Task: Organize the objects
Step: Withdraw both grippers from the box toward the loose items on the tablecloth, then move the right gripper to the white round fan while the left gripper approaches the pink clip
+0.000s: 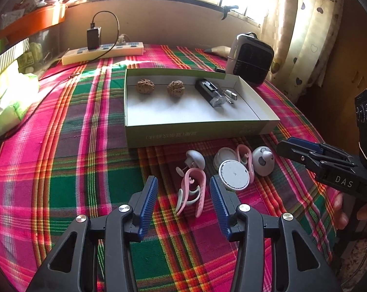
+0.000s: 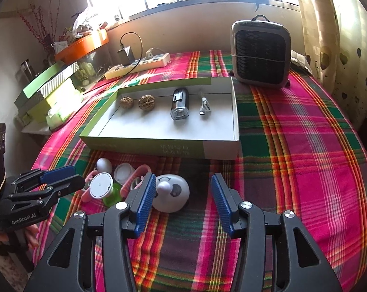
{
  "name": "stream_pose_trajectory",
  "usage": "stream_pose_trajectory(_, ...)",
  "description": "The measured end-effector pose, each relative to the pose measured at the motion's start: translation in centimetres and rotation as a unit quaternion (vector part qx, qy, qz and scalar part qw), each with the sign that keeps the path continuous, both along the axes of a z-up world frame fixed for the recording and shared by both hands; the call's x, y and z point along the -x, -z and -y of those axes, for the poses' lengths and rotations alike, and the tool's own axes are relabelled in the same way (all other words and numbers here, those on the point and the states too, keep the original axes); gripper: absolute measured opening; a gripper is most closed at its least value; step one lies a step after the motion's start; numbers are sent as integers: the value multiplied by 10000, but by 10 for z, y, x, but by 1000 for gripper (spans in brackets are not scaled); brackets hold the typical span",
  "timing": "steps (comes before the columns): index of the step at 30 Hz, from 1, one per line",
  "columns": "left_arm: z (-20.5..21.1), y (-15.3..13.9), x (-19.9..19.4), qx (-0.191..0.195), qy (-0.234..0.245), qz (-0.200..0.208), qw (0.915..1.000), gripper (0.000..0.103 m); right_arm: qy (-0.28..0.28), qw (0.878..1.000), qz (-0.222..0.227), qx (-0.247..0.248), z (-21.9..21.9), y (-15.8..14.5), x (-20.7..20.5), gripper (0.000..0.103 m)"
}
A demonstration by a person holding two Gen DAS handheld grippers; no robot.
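The left gripper [image 1: 183, 194] has black plastic arms with triangular cut-outs, silver round screw heads at the pivots, and ribbed blue pads [image 1: 148, 204] on its fingers. The right gripper [image 2: 182, 198] is built alike, its side printed "DAS" in white. Bare fingers [image 1: 341, 209] grip its handle.

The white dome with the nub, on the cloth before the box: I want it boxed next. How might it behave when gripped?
The white dome looks smooth and rounded, so flat pads may slip. Its broad base suggests that it won't roll. It is probably light plastic.
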State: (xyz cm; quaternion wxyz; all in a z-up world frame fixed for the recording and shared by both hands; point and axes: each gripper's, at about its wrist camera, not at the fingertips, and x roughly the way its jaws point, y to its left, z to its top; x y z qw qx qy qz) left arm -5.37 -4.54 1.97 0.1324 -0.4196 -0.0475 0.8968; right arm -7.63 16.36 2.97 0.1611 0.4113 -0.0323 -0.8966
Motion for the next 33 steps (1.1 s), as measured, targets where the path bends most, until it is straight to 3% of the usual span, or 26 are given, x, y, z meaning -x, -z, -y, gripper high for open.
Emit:
stream_pose_trajectory(25,-10,17,15,323,6,84,9994,43,-144,9997,172,-109,4,15,-1,50)
stream_pose_trajectory(29,-5,16,17,273,-102,87,9995,43,-224,9995,176,-145,9,16,0,60)
stream_pose_trajectory(33,1,17,18,266,-230,81,9993,43,-297,9991,214,-203,14,19,3,60)
